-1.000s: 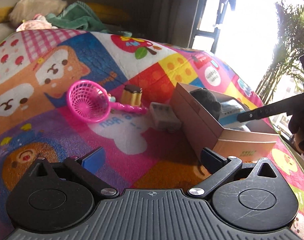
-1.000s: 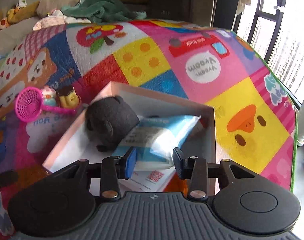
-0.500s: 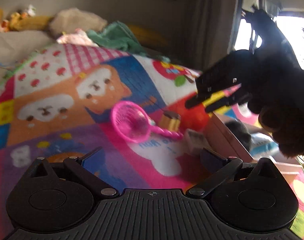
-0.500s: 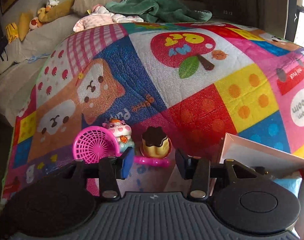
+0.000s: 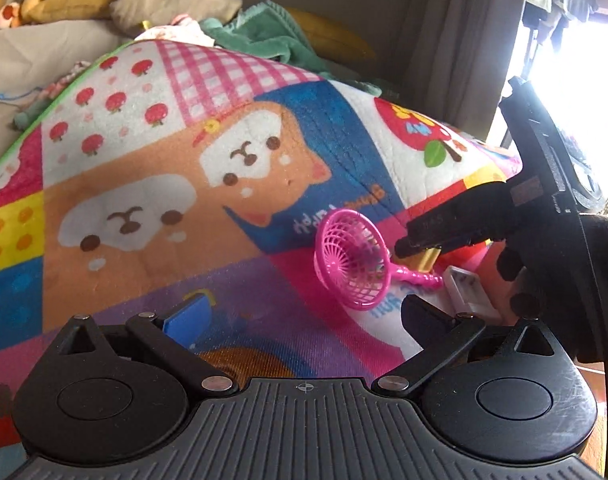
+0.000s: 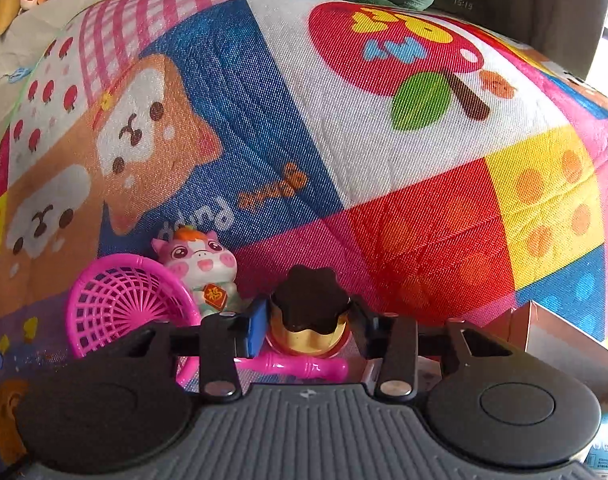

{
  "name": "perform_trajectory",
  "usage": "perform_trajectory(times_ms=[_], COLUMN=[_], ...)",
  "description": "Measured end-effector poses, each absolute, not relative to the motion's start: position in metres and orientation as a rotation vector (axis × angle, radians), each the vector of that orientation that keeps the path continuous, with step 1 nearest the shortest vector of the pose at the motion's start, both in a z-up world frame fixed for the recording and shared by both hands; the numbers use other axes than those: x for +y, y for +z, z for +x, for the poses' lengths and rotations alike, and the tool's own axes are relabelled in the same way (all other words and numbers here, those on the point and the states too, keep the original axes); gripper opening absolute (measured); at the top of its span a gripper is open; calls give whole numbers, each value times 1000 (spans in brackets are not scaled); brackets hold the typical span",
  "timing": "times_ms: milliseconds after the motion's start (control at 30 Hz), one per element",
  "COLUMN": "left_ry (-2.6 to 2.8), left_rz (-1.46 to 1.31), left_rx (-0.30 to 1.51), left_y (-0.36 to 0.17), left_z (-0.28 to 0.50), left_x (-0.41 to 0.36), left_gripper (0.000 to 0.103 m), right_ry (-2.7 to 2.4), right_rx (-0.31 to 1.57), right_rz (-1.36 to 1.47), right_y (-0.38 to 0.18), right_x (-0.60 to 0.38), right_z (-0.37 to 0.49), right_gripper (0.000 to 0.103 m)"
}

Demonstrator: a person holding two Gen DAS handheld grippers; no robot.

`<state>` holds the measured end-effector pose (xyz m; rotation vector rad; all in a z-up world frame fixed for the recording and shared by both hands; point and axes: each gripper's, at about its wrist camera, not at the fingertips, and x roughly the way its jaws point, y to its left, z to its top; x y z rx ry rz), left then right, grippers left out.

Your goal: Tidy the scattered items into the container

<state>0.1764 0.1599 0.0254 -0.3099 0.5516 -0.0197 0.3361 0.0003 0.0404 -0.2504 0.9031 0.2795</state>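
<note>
**A:** From the left wrist first: what is different?

**B:** The right gripper (image 5: 399, 246), in a dark-gloved hand (image 5: 563, 280), has swung away from the cardboard box. It now dips just right of the pink sieve (image 5: 351, 264), over the pudding toy (image 5: 427, 258). The left gripper (image 5: 302, 312) has swung too, and the box has dropped out of its view. Its jaws stand wide with only the play mat (image 5: 144, 160) between them, short of the sieve.

**A:** And from the right wrist?

**B:** A second ago it looked down into the box, and now the right gripper (image 6: 307, 328) straddles the pudding toy (image 6: 307, 300). The jaws are closing on it, and both pads look to be against its sides. The toy stands upright on the mat just right of the pink sieve (image 6: 120, 304). A pig figurine (image 6: 200, 264) sits behind the sieve's rim, and a corner of the cardboard box (image 6: 559, 332) shows well to the sieve's right.

**A:** So what does that mean for the tidying?

**B:** I judge one drop is done and the next pick has begun. The sieve, the pig and a small white case (image 5: 467, 288) beyond the sieve's handle are yet to go in.

**A:** Any writing?

**B:** A dim display far beyond the sieve seems to read "15:15". The mat's lettering is upside down. The pig's red tag bears a gold character, too small to read.
</note>
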Motion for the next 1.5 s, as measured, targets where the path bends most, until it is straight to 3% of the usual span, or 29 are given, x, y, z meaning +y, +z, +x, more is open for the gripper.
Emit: perform_trajectory(times_ms=[167, 367, 600, 667, 833, 1133, 1233, 1500], left_ry=[14, -67, -118, -120, -64, 52, 66, -191], left_rz=[-342, -336, -299, -287, -241, -14, 24, 7], left_rx=[553, 532, 574, 591, 575, 608, 647, 651], left_y=[27, 23, 20, 18, 23, 31, 27, 52], left_z=[187, 181, 168, 165, 162, 218, 227, 157], left_x=[169, 156, 126, 117, 106, 79, 74, 38], left_gripper=[103, 103, 103, 103, 103, 103, 87, 87], right_ry=[391, 600, 519, 447, 277, 202, 150, 101], right_rx=[910, 788, 826, 800, 699, 612, 571, 555], right_rz=[-173, -195, -199, -187, -107, -10, -19, 93], right_y=[58, 94, 78, 70, 56, 43, 35, 28], right_x=[-20, -78, -166, -189, -230, -254, -257, -285], right_z=[301, 187, 112, 102, 86, 60, 54, 53], right_gripper=[42, 42, 43, 52, 87, 103, 103, 103])
